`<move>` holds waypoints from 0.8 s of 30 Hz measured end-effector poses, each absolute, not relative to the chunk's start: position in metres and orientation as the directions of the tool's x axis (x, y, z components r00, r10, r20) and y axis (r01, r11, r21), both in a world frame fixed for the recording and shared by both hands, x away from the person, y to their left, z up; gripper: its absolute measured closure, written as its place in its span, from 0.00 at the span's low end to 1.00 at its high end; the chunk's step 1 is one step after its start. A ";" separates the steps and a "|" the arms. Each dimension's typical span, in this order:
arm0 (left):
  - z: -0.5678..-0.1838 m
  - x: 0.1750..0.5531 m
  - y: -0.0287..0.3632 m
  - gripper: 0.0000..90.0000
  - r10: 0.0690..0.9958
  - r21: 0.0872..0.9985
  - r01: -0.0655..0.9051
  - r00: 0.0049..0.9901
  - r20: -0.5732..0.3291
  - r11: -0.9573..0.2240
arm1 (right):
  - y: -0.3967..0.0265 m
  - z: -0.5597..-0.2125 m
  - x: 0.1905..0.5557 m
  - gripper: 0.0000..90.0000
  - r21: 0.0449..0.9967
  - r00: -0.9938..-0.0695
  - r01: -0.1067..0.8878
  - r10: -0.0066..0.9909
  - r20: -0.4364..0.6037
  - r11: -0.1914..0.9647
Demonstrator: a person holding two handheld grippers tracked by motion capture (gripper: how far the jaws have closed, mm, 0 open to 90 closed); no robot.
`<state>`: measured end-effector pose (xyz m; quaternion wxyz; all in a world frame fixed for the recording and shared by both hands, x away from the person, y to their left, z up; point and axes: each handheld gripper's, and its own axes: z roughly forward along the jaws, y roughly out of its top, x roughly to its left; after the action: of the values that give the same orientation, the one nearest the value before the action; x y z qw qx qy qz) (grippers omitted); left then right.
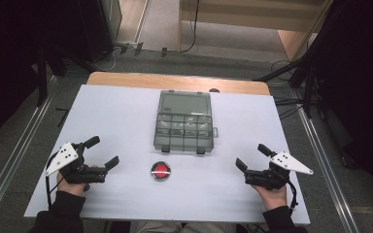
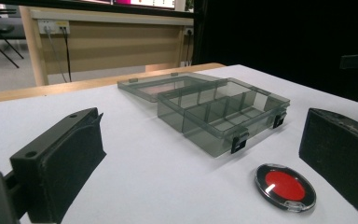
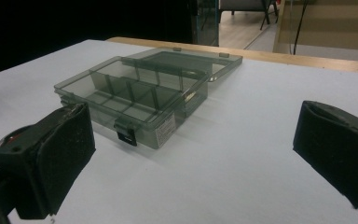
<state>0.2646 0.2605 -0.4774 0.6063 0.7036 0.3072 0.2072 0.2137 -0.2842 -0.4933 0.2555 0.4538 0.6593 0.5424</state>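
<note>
Centrally, organizer box lies open, lid flat, compartments look bare.

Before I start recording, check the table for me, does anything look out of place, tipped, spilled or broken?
Nothing stands out. The grey compartment box sits square on the white table with its lid folded flat open behind it. The round red-centred disc lies flat in front of it. No spill or damage shows.

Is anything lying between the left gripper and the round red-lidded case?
Nothing visible: bare white table separates the open left gripper from the round red-lidded case. The compartment box sits farther back.
</note>
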 end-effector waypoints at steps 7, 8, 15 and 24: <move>-0.477 0.264 0.260 0.00 0.680 0.981 0.177 0.729 -0.079 -0.076 | -0.285 -0.493 0.212 0.00 0.946 -0.462 0.325 0.873 0.158 0.001; -0.477 0.264 0.260 0.00 0.682 0.981 0.180 0.727 -0.083 -0.073 | -0.285 -0.493 0.211 0.00 0.945 -0.464 0.327 0.871 0.160 0.001; -0.477 0.264 0.260 0.00 0.679 0.981 0.178 0.730 -0.080 -0.076 | -0.284 -0.495 0.212 0.00 0.941 -0.469 0.338 0.869 0.159 0.010; -0.477 0.264 0.260 0.00 0.677 0.981 0.180 0.731 -0.081 -0.077 | -0.279 -0.497 0.213 0.00 0.936 -0.494 0.351 0.856 0.153 0.035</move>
<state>0.2643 0.2602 -0.4771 0.6077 0.7045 0.3040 0.2047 0.2130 -0.2791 -0.4965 0.2363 0.4442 0.6794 0.5341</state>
